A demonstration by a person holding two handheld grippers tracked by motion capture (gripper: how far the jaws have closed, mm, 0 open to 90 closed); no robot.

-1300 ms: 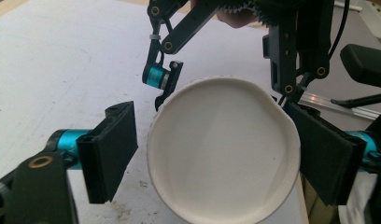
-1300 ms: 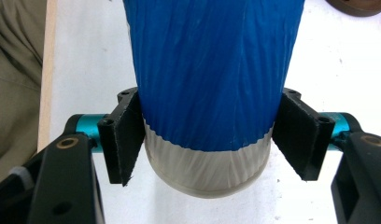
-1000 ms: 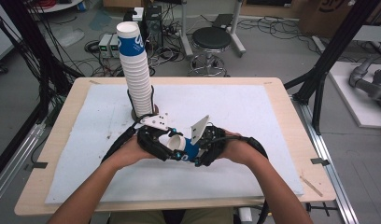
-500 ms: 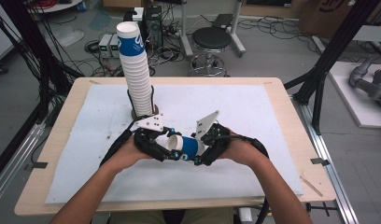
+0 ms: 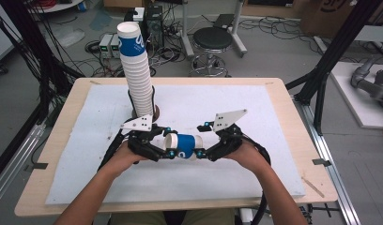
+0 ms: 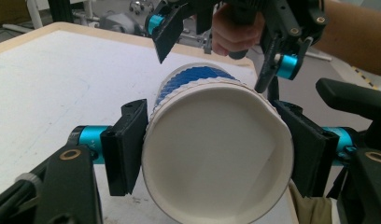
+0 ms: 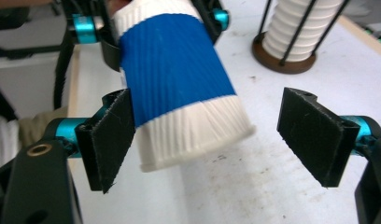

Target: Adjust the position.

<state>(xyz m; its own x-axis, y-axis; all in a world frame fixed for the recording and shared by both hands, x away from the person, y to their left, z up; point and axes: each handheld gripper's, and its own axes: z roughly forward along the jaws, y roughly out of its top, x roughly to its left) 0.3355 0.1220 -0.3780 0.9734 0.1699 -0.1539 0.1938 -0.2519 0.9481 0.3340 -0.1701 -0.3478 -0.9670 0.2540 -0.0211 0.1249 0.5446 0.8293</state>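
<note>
A blue and white ribbed paper cup (image 5: pixel 184 145) lies sideways in the air just above the white mat (image 5: pixel 255 122). My left gripper (image 5: pixel 167 146) is shut on its rim end; in the left gripper view both pads (image 6: pixel 125 144) press the cup (image 6: pixel 212 168) at its open mouth. My right gripper (image 5: pixel 201 152) is open around the cup's base. Its jaws have just opened: the cup (image 7: pixel 179 79) sits between them, one pad (image 7: pixel 111 135) close beside it and the other pad (image 7: pixel 314 135) well apart.
A tall stack of the same cups (image 5: pixel 135 70) stands in a black-rod holder with a brown base (image 5: pixel 154 112) behind my left hand. The mat covers a wooden table (image 5: pixel 293 136). A stool (image 5: pixel 212 40) and cables lie on the floor beyond.
The right gripper's jaws have opened off the cup's base and the right hand has drawn a little to the right. The left gripper keeps its hold on the cup.
</note>
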